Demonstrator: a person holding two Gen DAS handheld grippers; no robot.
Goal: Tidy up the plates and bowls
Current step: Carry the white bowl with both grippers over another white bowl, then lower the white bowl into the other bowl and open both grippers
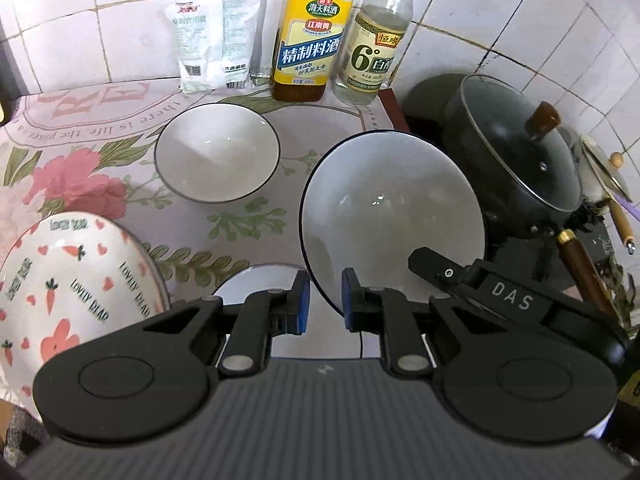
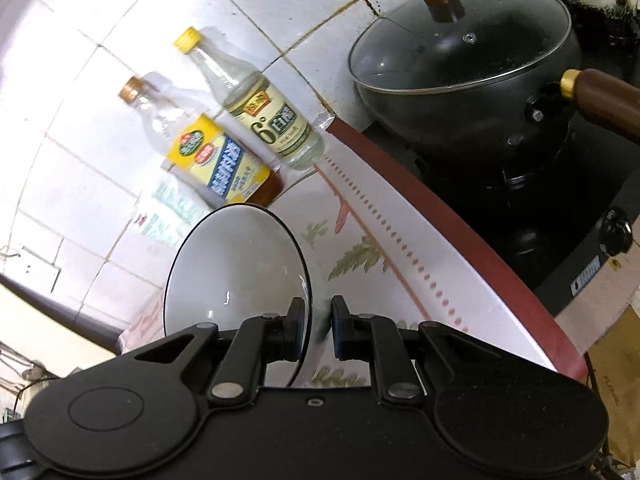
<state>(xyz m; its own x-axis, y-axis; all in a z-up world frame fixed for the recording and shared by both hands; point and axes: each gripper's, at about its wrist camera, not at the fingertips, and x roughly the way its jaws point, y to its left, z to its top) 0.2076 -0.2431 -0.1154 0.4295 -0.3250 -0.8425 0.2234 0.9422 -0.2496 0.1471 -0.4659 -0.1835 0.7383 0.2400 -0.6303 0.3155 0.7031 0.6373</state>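
Note:
In the left wrist view a white bowl with a dark rim (image 1: 218, 152) sits on the floral cloth. A second such bowl (image 1: 392, 216) is tilted and held up by my right gripper (image 1: 436, 270), whose fingers clamp its rim. A carrot-patterned plate (image 1: 68, 284) lies at the left, and another white dish (image 1: 260, 282) lies under my left gripper (image 1: 325, 302), which is open and empty. In the right wrist view my right gripper (image 2: 316, 330) is shut on the tilted bowl (image 2: 236, 276).
Two bottles (image 1: 310, 36) (image 1: 374, 44) and white packets (image 1: 212, 40) stand at the tiled back wall. A black lidded pot (image 1: 516, 156) with a wooden handle sits on the stove at the right, also in the right wrist view (image 2: 468, 76).

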